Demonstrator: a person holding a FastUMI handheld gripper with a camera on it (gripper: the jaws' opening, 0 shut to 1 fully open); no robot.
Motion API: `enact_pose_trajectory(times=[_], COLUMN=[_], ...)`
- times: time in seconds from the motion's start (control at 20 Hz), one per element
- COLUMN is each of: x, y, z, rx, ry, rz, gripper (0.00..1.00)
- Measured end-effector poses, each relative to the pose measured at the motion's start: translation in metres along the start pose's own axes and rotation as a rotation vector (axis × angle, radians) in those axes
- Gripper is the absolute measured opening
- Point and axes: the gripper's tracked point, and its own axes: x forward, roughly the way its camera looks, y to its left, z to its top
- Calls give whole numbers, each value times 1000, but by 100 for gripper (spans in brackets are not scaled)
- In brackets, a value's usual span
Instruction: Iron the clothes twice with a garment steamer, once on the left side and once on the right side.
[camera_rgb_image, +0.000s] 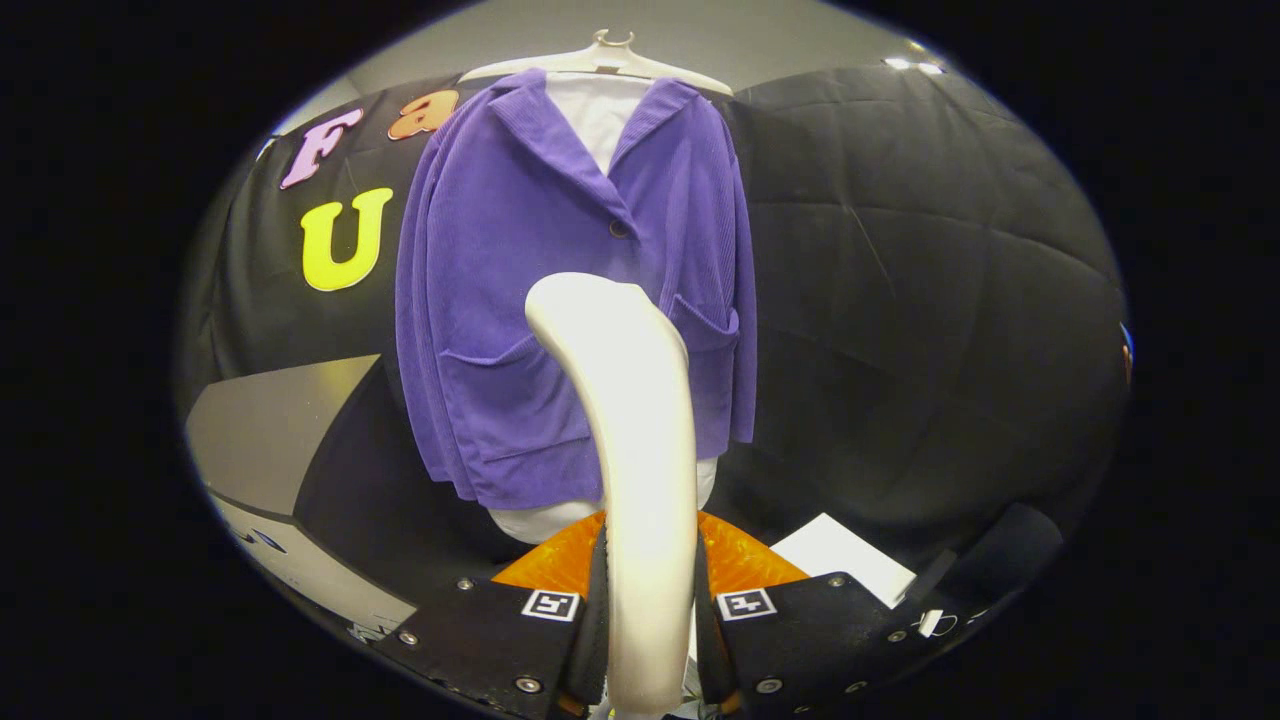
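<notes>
tongs (650, 620) clamp steamer (630, 420) before hanging purple jacket (520, 300).

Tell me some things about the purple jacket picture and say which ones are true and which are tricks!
1. The gripper is shut on the garment steamer. True: both fingers press its handle.
2. The purple jacket lies folded on a table. False: it hangs on a white hanger in front of the black cloth wall.
3. The steamer's head points toward the jacket. True.
4. The jacket is unbuttoned and wide open. False: it is closed at a dark button.
5. A white garment shows under the jacket's collar. True.
</notes>
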Motion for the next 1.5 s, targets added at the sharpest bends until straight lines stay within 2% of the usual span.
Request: enact_pose_trajectory(times=[0.2,0.5,0.9,1.15,1.5], x=[-20,-25,-1,8,39], y=[-16,-36,-57,-61,-47], z=[33,96,184,245,283], rx=[8,49,67,124,90], ry=[-87,-199,-319,-428,-479], rz=[50,44,-43,-85,-168], gripper=[36,35,35,35,35])
